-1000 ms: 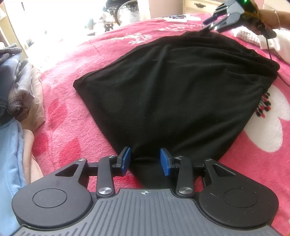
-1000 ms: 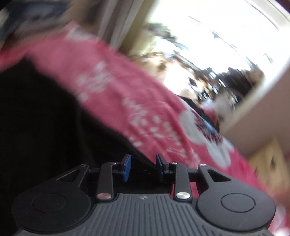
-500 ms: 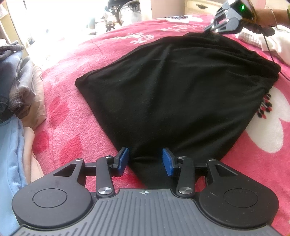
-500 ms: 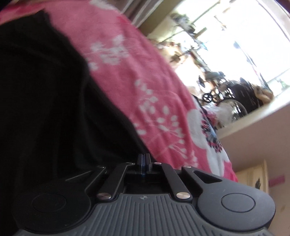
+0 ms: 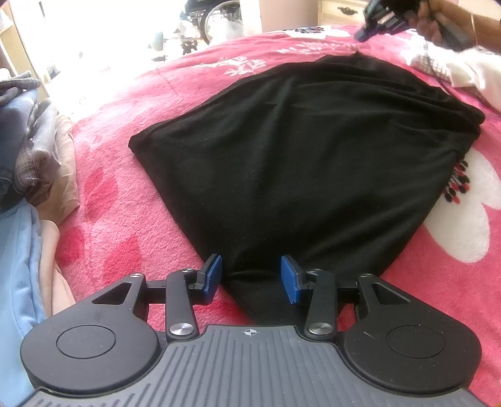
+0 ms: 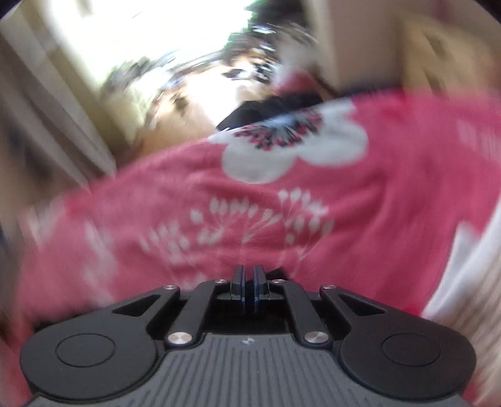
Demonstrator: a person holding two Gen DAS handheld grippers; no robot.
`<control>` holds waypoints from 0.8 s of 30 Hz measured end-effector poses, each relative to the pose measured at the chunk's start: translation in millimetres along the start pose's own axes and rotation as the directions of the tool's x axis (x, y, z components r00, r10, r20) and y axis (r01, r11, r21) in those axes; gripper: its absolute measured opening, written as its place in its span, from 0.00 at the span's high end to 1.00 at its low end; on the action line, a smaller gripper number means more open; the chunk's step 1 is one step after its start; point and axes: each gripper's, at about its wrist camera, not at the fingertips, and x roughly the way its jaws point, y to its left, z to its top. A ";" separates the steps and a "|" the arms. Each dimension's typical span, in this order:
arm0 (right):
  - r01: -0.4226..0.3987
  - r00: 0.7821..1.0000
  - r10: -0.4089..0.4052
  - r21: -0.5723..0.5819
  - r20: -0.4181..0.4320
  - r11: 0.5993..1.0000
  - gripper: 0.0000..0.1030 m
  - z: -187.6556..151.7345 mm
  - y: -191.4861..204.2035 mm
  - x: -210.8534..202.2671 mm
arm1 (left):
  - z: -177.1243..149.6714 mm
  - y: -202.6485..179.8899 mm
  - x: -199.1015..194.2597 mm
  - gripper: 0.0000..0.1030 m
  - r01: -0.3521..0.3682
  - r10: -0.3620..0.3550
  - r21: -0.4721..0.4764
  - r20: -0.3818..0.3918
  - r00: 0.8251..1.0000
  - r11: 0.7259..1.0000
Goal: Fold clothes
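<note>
Black garment (image 5: 307, 162) spread flat on bed, over pink floral blanket (image 5: 131, 219); near corner tapering to a point between the left gripper (image 5: 251, 275) fingers. Blue pads (image 5: 289, 278) standing apart, one on each side of that corner; cloth between them, pads not seen pressing it. Far corner of garment lying free on the blanket at upper right.

Right gripper (image 5: 380, 17) visible in left wrist view at top right, above the bed beyond the garment's far edge, held by a hand (image 5: 438, 22); clear of the cloth. In its own view, heavily blurred: right gripper fingers (image 6: 239, 283) almost pressed together, a thin slit between pads, jaws opening slightly, nothing seen between them. Pink blanket with large white flower (image 6: 294, 150) ahead.

Pile of other clothes (image 5: 28, 150) at left edge of bed: grey, plaid, beige, light blue. White cloth (image 5: 463, 72) at right, beside garment's far side. No containers seen.
</note>
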 end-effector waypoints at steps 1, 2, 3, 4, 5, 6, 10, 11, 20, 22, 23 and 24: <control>-0.035 0.999 0.037 0.095 -0.018 0.995 0.93 2.5 -6.2 -0.8 | 0.2 0.0 0.2 0.60 -0.001 0.001 0.001 0.000 1.000 1.000; -0.057 0.997 0.066 0.170 -0.044 0.984 0.92 3.6 -9.6 0.7 | 0.3 0.0 0.5 0.60 -0.001 0.001 0.002 -0.001 1.000 1.000; -0.052 0.994 0.072 0.224 -0.080 0.973 0.89 3.7 -9.6 3.8 | 0.4 -0.3 0.6 0.59 -0.002 0.002 0.001 -0.001 1.000 1.000; -0.042 0.991 0.072 0.262 -0.109 0.964 0.85 3.1 -9.6 8.0 | 0.6 -0.7 0.6 0.59 -0.003 0.003 0.001 -0.002 1.000 1.000; -0.030 0.988 0.074 0.299 -0.137 0.954 0.84 2.3 -9.6 12.2 | 0.6 -0.5 0.5 0.59 -0.004 0.004 0.001 -0.002 1.000 1.000; -0.017 0.983 0.076 0.335 -0.165 0.942 0.82 1.6 -9.6 16.3 | 0.8 -0.5 0.5 0.59 -0.005 0.005 0.001 -0.002 1.000 1.000; 0.046 0.976 0.050 0.426 -0.212 0.904 0.81 -2.7 -12.5 29.6 | 0.4 -0.7 0.5 0.59 -0.005 0.005 -0.002 -0.001 1.000 1.000; 0.063 0.974 0.042 0.441 -0.224 0.895 0.81 -4.0 -13.6 32.4 | 0.3 -0.7 0.4 0.59 -0.005 0.005 -0.001 0.000 1.000 1.000; 0.120 0.970 0.010 0.517 -0.242 0.848 0.83 -10.1 -20.1 50.2 | -0.4 0.9 0.8 0.59 0.000 0.000 -0.001 0.005 1.000 1.000; 0.120 0.973 0.003 0.520 -0.230 0.846 0.91 -11.2 -21.0 50.2 | -0.7 1.1 0.6 0.59 0.002 -0.002 0.001 0.007 1.000 1.000; 0.119 0.975 -0.002 0.515 -0.222 0.849 0.95 -11.4 -21.0 49.8 | -0.9 1.1 0.5 0.59 0.003 -0.003 0.001 0.008 1.000 1.000; 0.119 0.977 -0.007 0.511 -0.214 0.852 0.99 -11.5 -21.0 49.3 | -1.0 1.0 0.2 0.59 0.003 -0.003 0.001 0.008 1.000 1.000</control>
